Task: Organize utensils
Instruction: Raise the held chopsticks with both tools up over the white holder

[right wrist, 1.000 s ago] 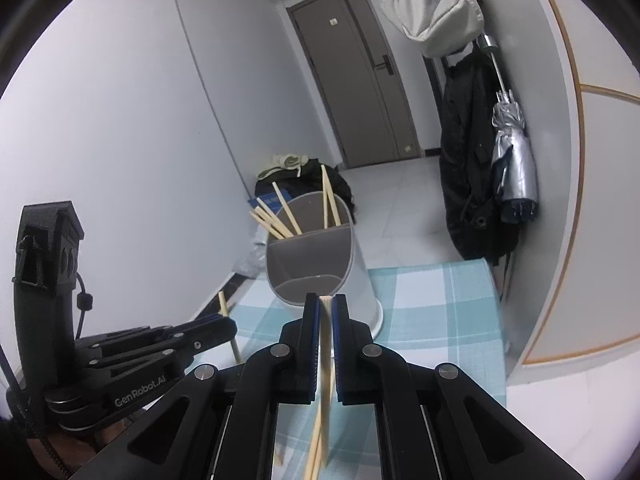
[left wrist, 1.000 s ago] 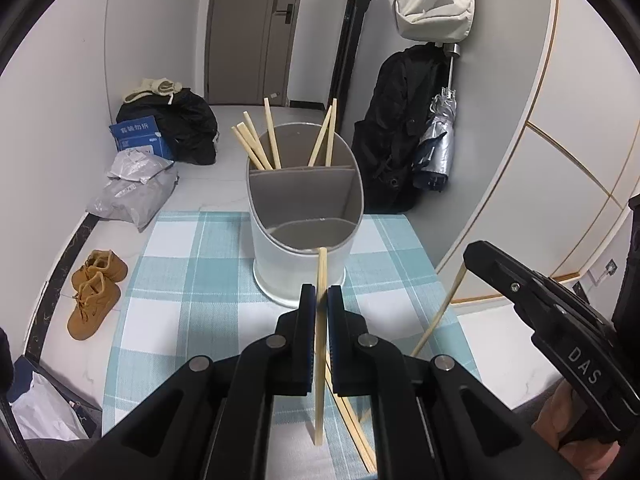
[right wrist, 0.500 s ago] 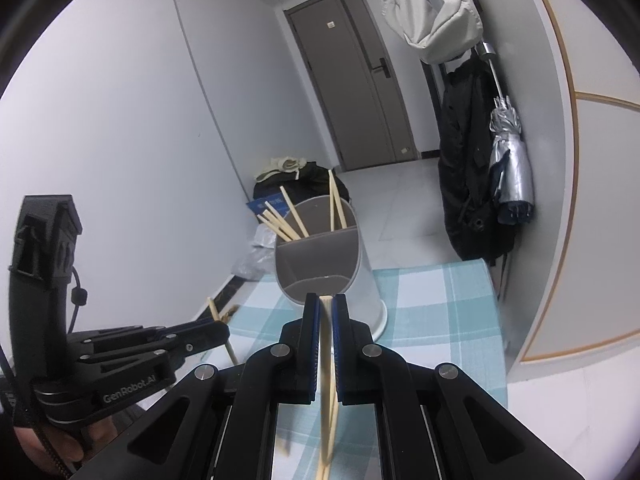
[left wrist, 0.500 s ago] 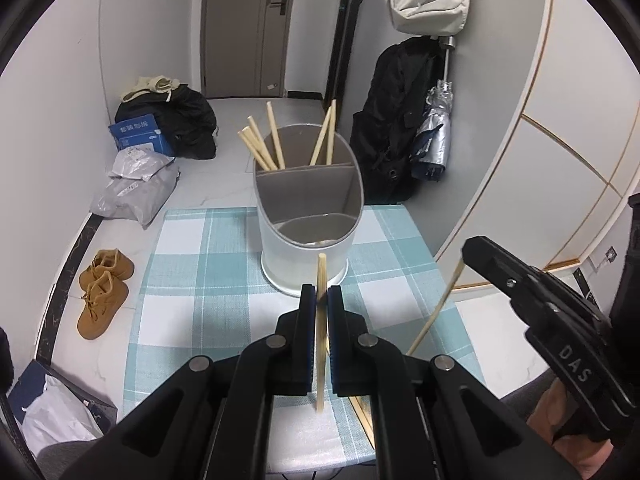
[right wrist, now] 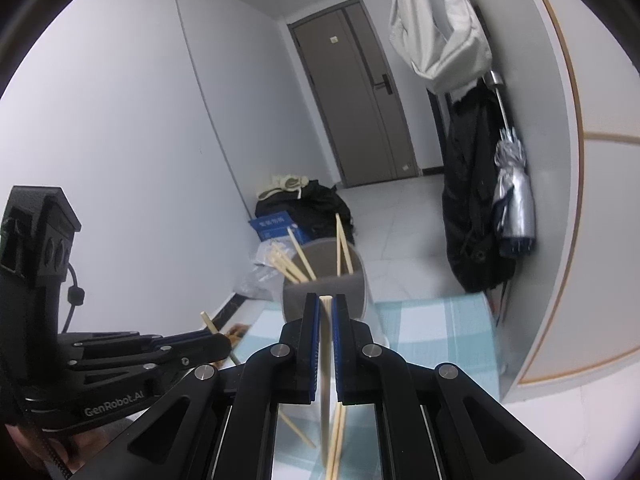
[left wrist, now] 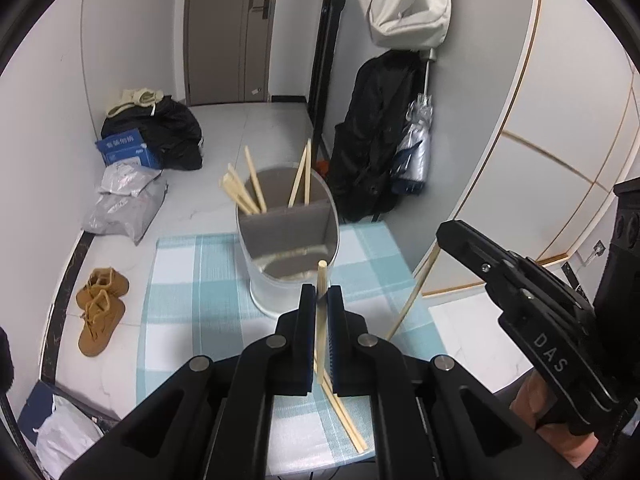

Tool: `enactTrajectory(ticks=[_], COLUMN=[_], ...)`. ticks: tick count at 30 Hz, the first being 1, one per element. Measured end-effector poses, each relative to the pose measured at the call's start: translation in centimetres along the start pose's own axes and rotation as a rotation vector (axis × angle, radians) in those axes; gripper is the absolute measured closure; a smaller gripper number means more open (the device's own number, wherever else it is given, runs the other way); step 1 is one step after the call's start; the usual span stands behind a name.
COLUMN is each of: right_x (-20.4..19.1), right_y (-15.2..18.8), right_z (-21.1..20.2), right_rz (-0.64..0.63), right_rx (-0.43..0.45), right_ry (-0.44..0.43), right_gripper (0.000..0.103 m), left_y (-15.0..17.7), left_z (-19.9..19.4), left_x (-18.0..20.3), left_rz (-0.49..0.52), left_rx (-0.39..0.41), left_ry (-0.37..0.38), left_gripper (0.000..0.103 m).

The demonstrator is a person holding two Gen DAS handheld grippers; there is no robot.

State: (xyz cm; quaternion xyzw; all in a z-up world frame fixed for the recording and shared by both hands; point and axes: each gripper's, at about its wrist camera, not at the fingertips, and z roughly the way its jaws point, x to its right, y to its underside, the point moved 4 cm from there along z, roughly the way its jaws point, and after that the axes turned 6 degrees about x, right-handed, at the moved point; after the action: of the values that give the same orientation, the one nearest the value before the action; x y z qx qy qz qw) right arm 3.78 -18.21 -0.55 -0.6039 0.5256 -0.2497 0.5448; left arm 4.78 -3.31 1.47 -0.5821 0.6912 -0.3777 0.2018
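We had a chopstick in each gripper, both carried above the checked tablecloth (left wrist: 188, 280) toward the utensil holder (left wrist: 289, 248). The left gripper (left wrist: 319, 300) had its jaws pressed onto the left chopstick (left wrist: 321, 280), pinching it partway along, so the blunt top end stood up just past the fingertips while the rest ran down between the fingers toward the table. Its long axis was close to vertical, tipped only a little. We judged that grip sensible: a stick held upright can be lowered straight into a narrow compartment.

The right gripper (right wrist: 327, 308) was doing the same, jaws squeezed on the right chopstick (right wrist: 325, 360), top end up between the blue pads, shaft hanging down. From the left wrist view that stick (left wrist: 416, 292) slanted, its lower end near the table's right edge.

The holder stood upright at the far side of the cloth, split by a divider. Its rear compartments already held stored chopsticks (left wrist: 244, 196) leaning left and another pair (left wrist: 302, 180) leaning right, tips out above the rim. The near compartment looked empty apart from a reflection, though we could not be sure. Loose chopsticks (left wrist: 344, 416) lay flat on the cloth below the left gripper, running toward the near edge.

We reckoned both sticks were short of the rim, not yet inside, with the drop to come.
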Motion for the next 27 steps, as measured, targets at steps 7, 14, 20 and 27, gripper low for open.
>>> enactTrajectory(ticks=[7, 14, 20, 27], right_x=[-0.8, 0.0, 0.2, 0.7], right_y=[-4.8, -9.2, -12.7, -15.4], right_z=[0.5, 2.5, 5.1, 8.9], right_rz=[-0.031, 0.042, 0.041, 0.015], right_rx=[0.05, 0.084, 0.102, 0.108], right_ry=[-0.007, -0.019, -0.031, -0.023], right_gripper=[0.098, 0.098, 0.098, 0.098], left_y=[-4.0, -7.9, -11.2, -13.6], left_z=[-0.8, -0.5, 0.5, 2.9], left_x=[0.0, -0.5, -1.5, -3.4], left_rz=[-0.022, -0.026, -0.037, -0.048], left_rx=[0.026, 0.056, 0.074, 0.078], left_ry=[0.039, 0.048, 0.055, 0.035], left_gripper=[0.102, 0.102, 0.102, 0.102])
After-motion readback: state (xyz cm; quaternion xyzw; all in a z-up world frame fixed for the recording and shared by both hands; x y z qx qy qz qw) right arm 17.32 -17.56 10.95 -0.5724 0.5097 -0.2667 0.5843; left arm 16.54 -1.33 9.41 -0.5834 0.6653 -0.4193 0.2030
